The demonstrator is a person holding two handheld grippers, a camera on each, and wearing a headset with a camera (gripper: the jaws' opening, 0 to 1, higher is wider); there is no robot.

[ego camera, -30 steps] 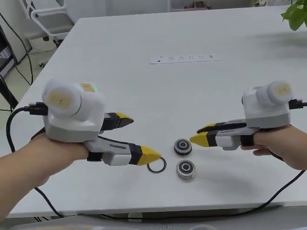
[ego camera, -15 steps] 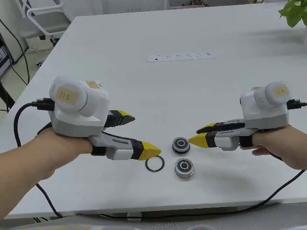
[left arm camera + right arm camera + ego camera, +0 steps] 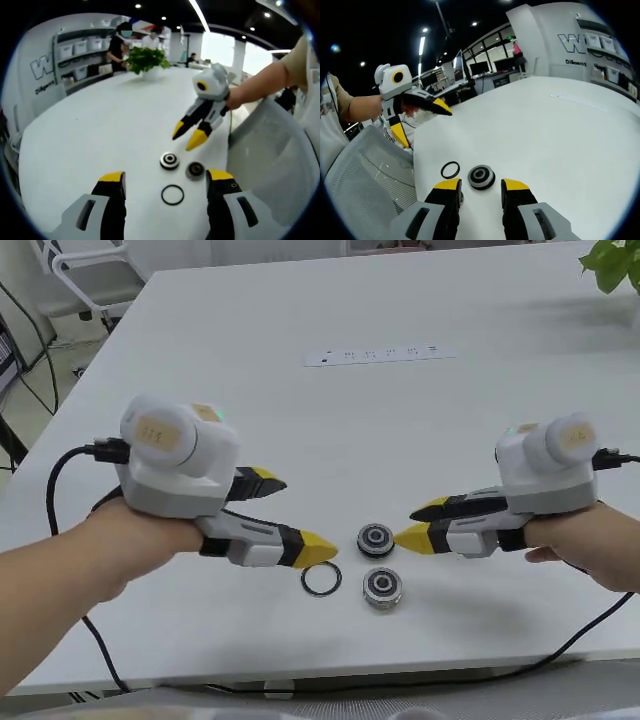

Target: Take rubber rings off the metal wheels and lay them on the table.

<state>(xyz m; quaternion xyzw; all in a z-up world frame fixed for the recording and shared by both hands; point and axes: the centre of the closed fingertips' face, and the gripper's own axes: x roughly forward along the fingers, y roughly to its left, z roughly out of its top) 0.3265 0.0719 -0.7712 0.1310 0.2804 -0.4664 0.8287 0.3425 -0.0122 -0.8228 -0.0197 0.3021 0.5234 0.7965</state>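
Observation:
Two small metal wheels lie near the table's front edge, one (image 3: 375,538) just behind the other (image 3: 382,585). A loose black rubber ring (image 3: 321,579) lies flat to their left. My left gripper (image 3: 292,515) hovers open above and left of the ring, with nothing between its jaws. In the left gripper view the ring (image 3: 172,194) sits between the jaws, with both wheels (image 3: 169,161) (image 3: 195,170) beyond. My right gripper (image 3: 408,524) is open and points at the rear wheel from the right. In the right gripper view that wheel (image 3: 481,176) lies just ahead of the jaws.
A white power strip (image 3: 380,354) lies flat at the table's middle. A potted plant (image 3: 615,265) stands at the far right corner, and an office chair (image 3: 85,280) beyond the far left. Cables trail from both grippers over the front edge (image 3: 300,675).
The left gripper has lifted a little and drifted right. The ring and both wheels lie where they were. The right gripper has hardly moved.

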